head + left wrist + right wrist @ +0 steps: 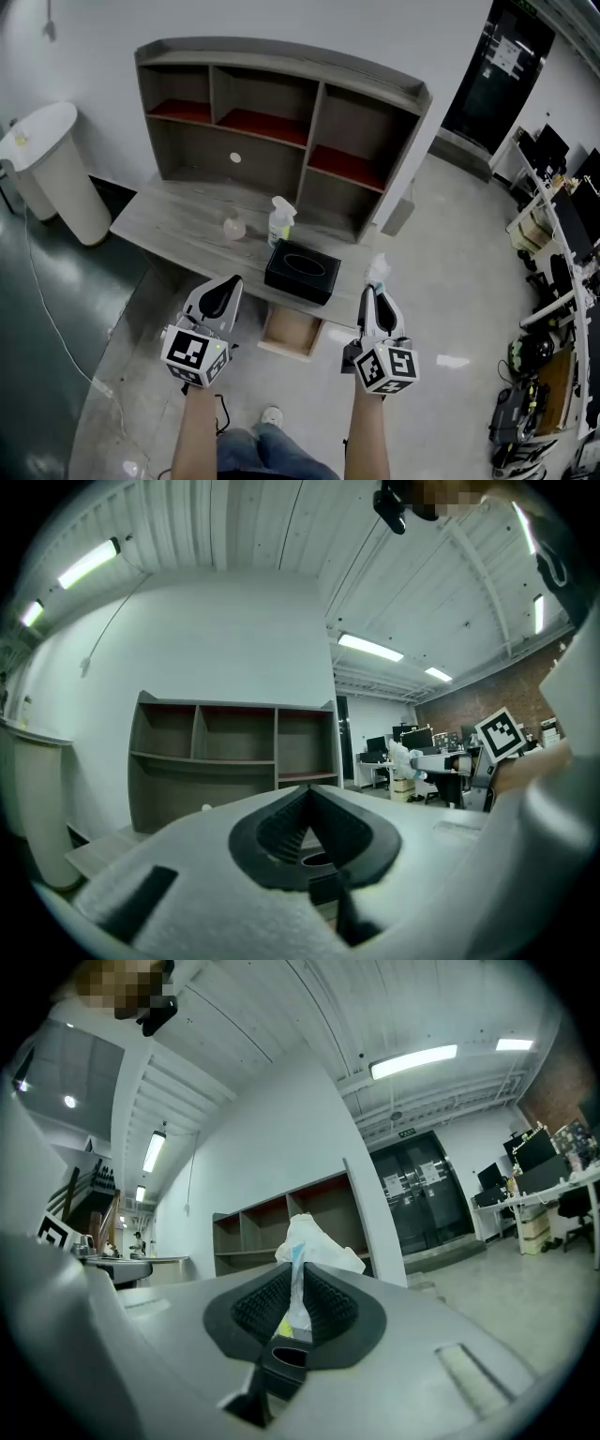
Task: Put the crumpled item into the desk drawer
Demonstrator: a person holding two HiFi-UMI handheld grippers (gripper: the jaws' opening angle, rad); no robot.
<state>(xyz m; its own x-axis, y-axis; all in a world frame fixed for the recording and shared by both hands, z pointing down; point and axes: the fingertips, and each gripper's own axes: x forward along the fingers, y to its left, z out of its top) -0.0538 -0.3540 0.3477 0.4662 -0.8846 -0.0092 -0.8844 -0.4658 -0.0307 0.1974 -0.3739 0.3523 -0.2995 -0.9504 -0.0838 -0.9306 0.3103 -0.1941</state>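
between the pads of the right claw (298, 1290) sits the crumpled item (314, 1246), a white wad with a bit of blue. it's pinched tight, jaws nearly together, most of it poking out past the tips. left claw (307, 803) has its jaws closed together on nothing. looks like the carry step to me: the open drawer (289, 330) is down and to the left of the right claw, under the desk (178, 230) edge, roughly between both claws. next move i'd guess is lowering the wad over that drawer, then letting go.
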